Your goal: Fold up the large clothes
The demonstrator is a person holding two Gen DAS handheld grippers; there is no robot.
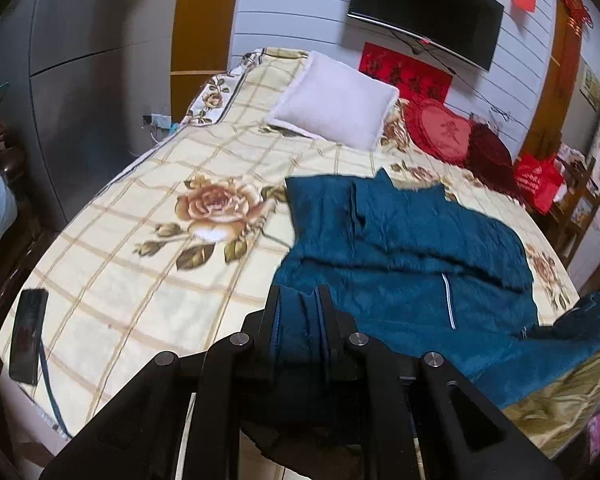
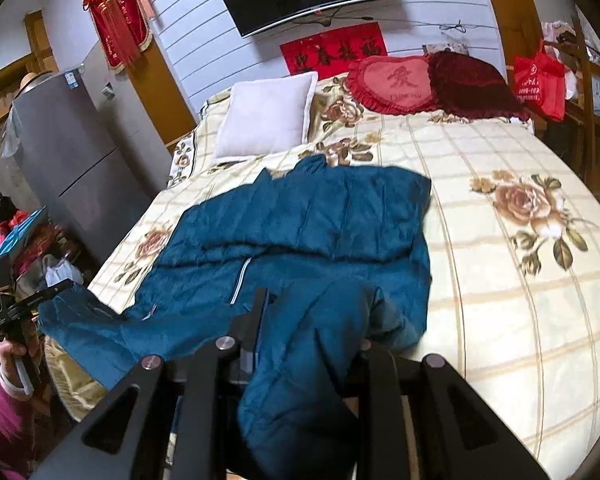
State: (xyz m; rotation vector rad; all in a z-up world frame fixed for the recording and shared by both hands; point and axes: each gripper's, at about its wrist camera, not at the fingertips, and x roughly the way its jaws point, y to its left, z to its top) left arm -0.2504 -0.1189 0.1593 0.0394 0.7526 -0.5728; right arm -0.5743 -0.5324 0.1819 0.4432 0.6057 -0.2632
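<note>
My left tongs (image 1: 299, 300) are pressed together on a bunched edge of the blue garment (image 1: 404, 248), the fabric squeezed into folds between the two black fingers at the near edge of the bed (image 1: 140, 280). My right tongs (image 2: 312, 312) hold another part of the same garment (image 2: 300, 232): cloth is draped thickly over them and hides the right finger, so only the left finger (image 2: 258, 312) shows. I cannot tell how far they are closed.

From both tongs the garment runs away from me across the bed toward the pillows. It lies mostly flat, with an upper layer folded over the lower one and a pale zipper line (image 1: 449, 300) showing on the lower part. In the left view one corner hangs off toward the right; in the right view that same end stretches left to the other tongs (image 2: 32, 304), held in my left hand (image 2: 14, 354).

The bed wears a cream checked cover printed with brown roses. A white pillow (image 1: 334, 100) lies beyond the garment, well apart from it, with a red heart cushion (image 1: 440, 128) and a dark red cushion (image 1: 490, 148) beside it. A dark phone (image 1: 28, 336) rests near the bed's left edge. A television (image 1: 424, 12) hangs on the wall above, and a grey fridge (image 2: 72, 160) stands left of the bed.
</note>
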